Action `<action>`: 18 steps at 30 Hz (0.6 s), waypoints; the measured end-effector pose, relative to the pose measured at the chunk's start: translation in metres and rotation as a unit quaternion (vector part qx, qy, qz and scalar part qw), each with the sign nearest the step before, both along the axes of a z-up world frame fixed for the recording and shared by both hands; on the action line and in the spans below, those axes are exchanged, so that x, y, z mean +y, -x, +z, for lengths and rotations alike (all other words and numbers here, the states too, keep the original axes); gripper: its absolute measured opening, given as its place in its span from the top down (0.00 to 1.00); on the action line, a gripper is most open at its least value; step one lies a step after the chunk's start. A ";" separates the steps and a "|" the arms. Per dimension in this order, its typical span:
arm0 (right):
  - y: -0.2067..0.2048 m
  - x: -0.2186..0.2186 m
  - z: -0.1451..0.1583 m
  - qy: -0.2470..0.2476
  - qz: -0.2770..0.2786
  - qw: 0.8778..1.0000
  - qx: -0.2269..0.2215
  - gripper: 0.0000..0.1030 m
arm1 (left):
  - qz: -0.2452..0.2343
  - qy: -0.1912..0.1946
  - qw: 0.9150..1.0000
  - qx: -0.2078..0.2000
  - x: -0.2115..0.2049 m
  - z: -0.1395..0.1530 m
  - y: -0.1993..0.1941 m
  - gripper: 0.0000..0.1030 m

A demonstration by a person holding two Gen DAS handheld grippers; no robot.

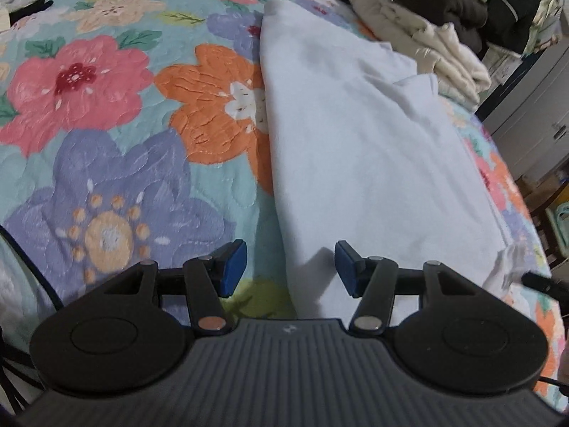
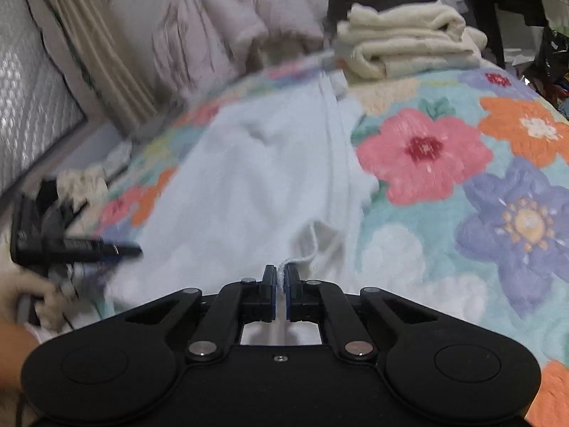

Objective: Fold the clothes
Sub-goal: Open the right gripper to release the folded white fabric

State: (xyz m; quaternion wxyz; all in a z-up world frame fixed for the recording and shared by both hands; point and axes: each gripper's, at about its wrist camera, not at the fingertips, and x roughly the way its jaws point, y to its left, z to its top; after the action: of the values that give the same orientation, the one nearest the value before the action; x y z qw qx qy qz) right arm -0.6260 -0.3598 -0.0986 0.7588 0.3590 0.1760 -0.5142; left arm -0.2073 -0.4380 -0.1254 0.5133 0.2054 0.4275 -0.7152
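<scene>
A white garment (image 1: 359,149) lies folded lengthwise on the floral quilt (image 1: 117,114). My left gripper (image 1: 290,268) is open and empty, its blue pads hovering over the garment's near left edge. In the right wrist view the same white garment (image 2: 249,185) stretches away, and my right gripper (image 2: 281,284) is shut on its near hem, the cloth edge pinched between the pads. The left gripper also shows in the right wrist view (image 2: 71,245), blurred, at the garment's left side.
A stack of folded cream and dark clothes (image 1: 430,32) sits at the quilt's far right, also in the right wrist view (image 2: 402,42). Grey drawers (image 1: 533,106) stand beyond the bed edge. A pillow and curtain (image 2: 106,46) lie at the far side.
</scene>
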 end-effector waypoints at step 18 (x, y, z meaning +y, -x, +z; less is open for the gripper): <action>0.036 0.013 -0.013 -0.041 -0.023 0.988 -0.146 0.61 | -0.034 -0.020 0.999 0.034 0.004 -0.002 0.011 0.43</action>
State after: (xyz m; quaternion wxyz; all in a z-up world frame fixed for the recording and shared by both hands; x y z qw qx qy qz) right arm -0.6624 -0.3469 -0.1118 0.7488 0.4653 0.0761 -0.4658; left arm -0.2181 -0.4340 -0.1273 0.4692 0.2059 0.4520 -0.7302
